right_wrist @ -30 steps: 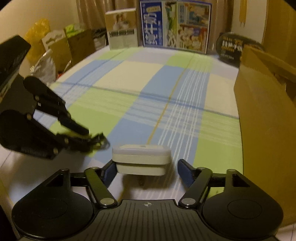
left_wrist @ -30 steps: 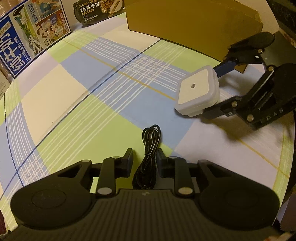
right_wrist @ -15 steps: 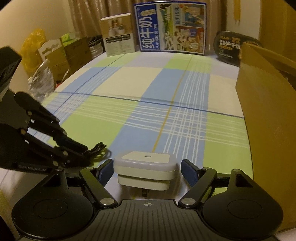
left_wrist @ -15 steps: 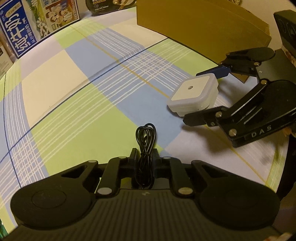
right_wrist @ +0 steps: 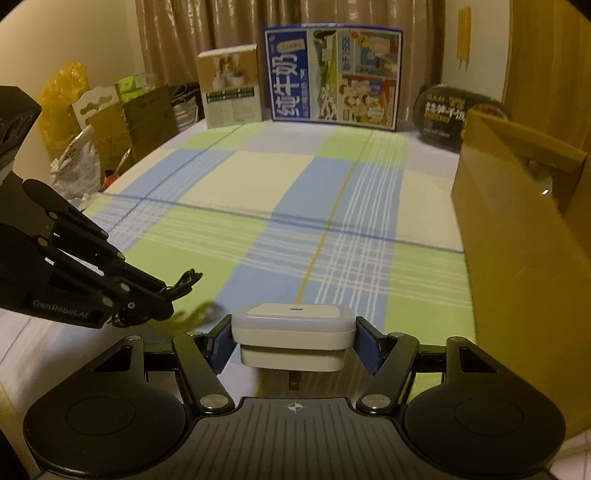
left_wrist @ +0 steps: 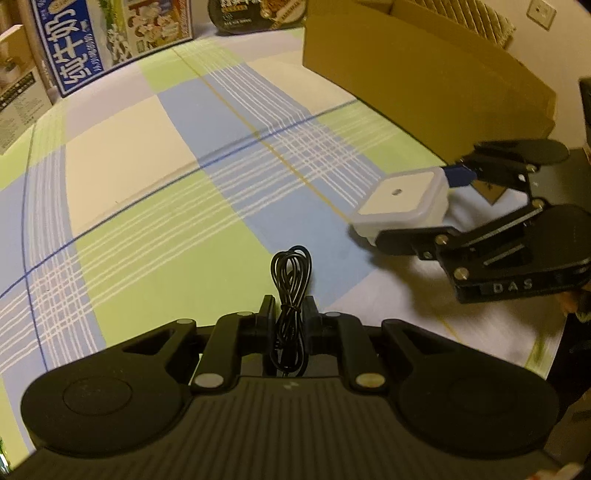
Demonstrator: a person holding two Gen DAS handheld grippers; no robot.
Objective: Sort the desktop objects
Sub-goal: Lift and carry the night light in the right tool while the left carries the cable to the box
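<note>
Dim warm light; beige curtains (right_wrist: 295, 22) behind a checked tablecloth (right_wrist: 258, 192).

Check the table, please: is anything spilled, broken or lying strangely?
Nothing stands out. The cable is a tidy tied bundle in the left hand-held gripper. The white plug sits level between the closing right hand-held gripper's jaws. The cardboard box stands upright.

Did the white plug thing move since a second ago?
Yes. The white plug, between the closing right gripper pads, has lifted off the checked tablecloth; its prongs now hang above it.

Tablecloth (right_wrist: 258, 177) open ahead; cardboard box (right_wrist: 517, 258) blocks right.
</note>
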